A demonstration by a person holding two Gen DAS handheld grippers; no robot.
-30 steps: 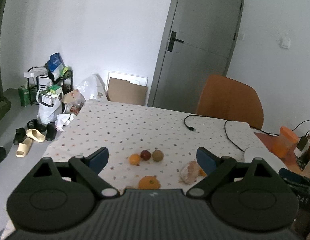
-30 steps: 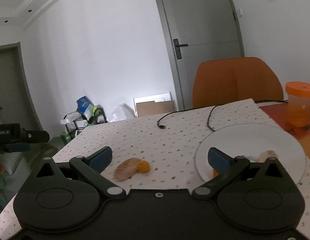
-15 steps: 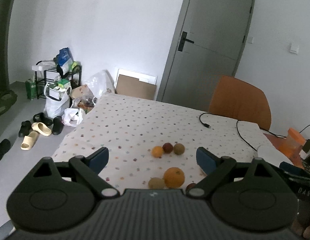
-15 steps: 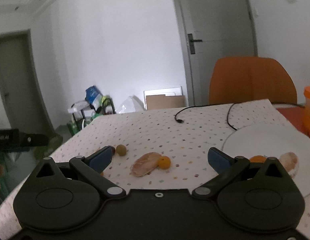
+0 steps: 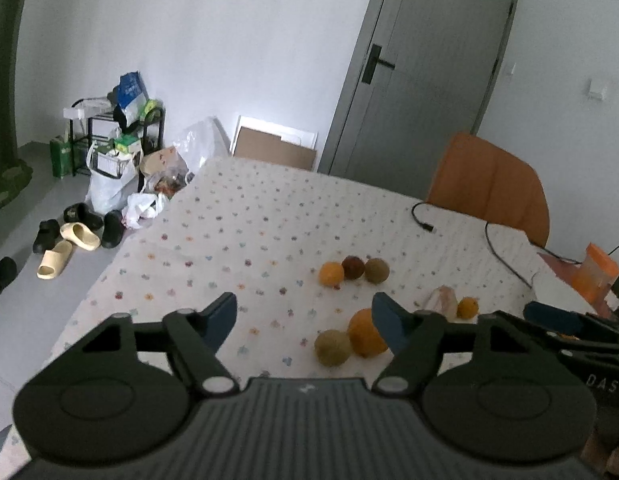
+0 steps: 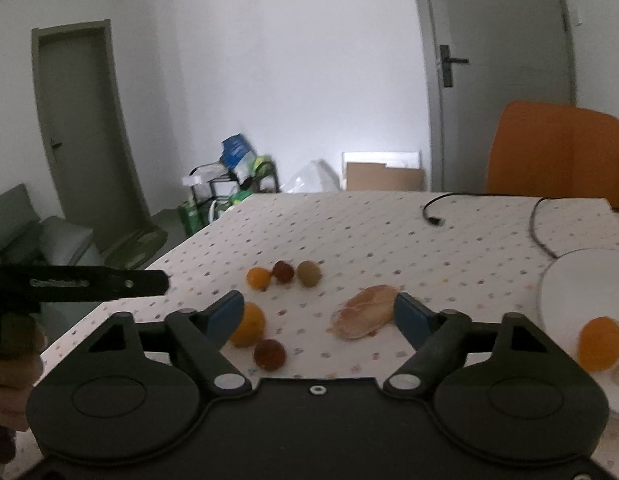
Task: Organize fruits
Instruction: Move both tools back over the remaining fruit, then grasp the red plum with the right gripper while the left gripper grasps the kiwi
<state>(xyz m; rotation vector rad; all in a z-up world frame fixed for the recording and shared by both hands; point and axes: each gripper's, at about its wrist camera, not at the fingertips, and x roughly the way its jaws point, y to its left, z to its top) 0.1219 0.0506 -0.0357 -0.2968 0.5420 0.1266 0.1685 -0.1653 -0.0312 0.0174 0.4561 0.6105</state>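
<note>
Fruit lies loose on the dotted tablecloth (image 5: pixel 237 240). A small orange (image 5: pixel 331 274), a dark red fruit (image 5: pixel 353 267) and a brownish-green fruit (image 5: pixel 376 270) sit in a row. Nearer are a big orange (image 5: pixel 365 332) and another brownish-green fruit (image 5: pixel 332 347). My left gripper (image 5: pixel 303 316) hangs open and empty above the cloth, left of these two. My right gripper (image 6: pixel 319 314) is open and empty too, with the big orange (image 6: pixel 249 324) behind its left finger and a red fruit (image 6: pixel 270 354) beside it. An orange (image 6: pixel 601 342) rests on the white plate (image 6: pixel 581 292).
A wrapped bread roll (image 6: pixel 367 311) lies between the fruit and the plate, with a small orange (image 5: pixel 467 307) beside it. A black cable (image 6: pixel 537 220) crosses the far table. An orange chair (image 5: pixel 489 184) stands behind, an orange-lidded jar (image 5: pixel 597 272) at the right.
Both grippers have swung left and drawn back. More fruit has come into view, and the plate has slid to the right edge of the right wrist view. Both stay open.
</note>
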